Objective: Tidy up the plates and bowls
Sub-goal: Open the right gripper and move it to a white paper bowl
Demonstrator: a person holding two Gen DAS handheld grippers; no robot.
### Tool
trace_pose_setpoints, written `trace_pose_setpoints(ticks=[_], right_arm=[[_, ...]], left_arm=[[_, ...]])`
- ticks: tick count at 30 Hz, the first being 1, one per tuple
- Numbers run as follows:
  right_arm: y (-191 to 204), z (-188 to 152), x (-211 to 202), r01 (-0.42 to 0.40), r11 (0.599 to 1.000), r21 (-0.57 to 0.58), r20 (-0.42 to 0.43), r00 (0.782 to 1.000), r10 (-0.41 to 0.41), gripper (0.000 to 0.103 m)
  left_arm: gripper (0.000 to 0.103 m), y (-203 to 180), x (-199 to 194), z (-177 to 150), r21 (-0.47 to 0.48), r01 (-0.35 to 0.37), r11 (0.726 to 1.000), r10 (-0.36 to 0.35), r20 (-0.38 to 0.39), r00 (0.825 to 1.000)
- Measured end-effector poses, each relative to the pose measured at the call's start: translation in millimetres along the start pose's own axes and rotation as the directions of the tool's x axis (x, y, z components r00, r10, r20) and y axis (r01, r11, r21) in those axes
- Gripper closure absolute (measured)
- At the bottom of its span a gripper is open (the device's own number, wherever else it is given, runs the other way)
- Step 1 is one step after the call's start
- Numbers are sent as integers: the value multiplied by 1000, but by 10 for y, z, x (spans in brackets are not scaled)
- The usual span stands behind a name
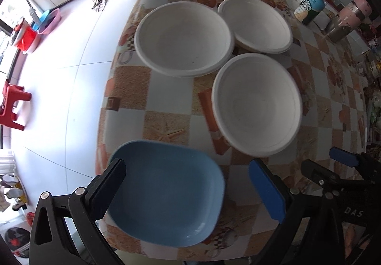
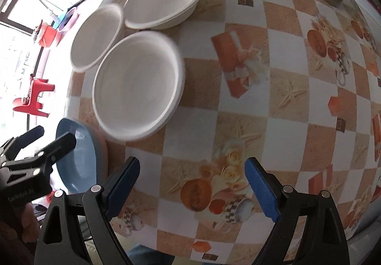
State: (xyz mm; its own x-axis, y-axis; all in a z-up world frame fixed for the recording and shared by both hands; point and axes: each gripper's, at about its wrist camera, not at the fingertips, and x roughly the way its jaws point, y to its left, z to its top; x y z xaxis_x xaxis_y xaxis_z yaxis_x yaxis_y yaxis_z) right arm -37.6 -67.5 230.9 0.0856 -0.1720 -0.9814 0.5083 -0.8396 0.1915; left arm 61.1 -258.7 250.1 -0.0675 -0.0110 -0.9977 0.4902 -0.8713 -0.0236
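Note:
Three white bowls stand close together on the checked tablecloth: one at far left point(image 1: 183, 38), one at far right point(image 1: 256, 24), one nearer point(image 1: 257, 104). A blue rounded-square plate point(image 1: 164, 193) lies at the table's near left edge. My left gripper point(image 1: 193, 191) is open, its fingers on either side of the blue plate, just above it. My right gripper point(image 2: 191, 188) is open and empty over bare tablecloth, right of the blue plate point(image 2: 78, 157) and near the closest white bowl point(image 2: 138, 86). The right gripper also shows in the left wrist view point(image 1: 343, 165).
A Starbucks can point(image 1: 308, 7) and a pink-topped metal jar point(image 1: 345, 22) stand at the table's far right, with clutter along the right edge. The table edge point(image 1: 104, 122) drops to a tiled floor on the left, with a red stool point(image 1: 12, 105) and basins.

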Motion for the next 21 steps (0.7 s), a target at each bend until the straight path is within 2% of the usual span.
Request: trace_pose_setpoints(ticks=[8,14,18,21], right_arm=[[-64,355,14,-4,1000,9,31,1000,3,12],[-93,691,169,11,1000,-9,19,1000,-11,12],[-39,819,310,11,1000,-16,6,1000,-11,12],[-14,900,393,15,1000,-26,-5,1000,-15,12]], left_arm=[[0,-68,41,335,-61,-4,998,6,21,1000],[1,-120,312,530,-64,-50,997,49,-18,999],[6,-148,463,602,-61,-54,997,52,-40,998],[16,-219,591,660,-33,-66,997,64,-60,996]])
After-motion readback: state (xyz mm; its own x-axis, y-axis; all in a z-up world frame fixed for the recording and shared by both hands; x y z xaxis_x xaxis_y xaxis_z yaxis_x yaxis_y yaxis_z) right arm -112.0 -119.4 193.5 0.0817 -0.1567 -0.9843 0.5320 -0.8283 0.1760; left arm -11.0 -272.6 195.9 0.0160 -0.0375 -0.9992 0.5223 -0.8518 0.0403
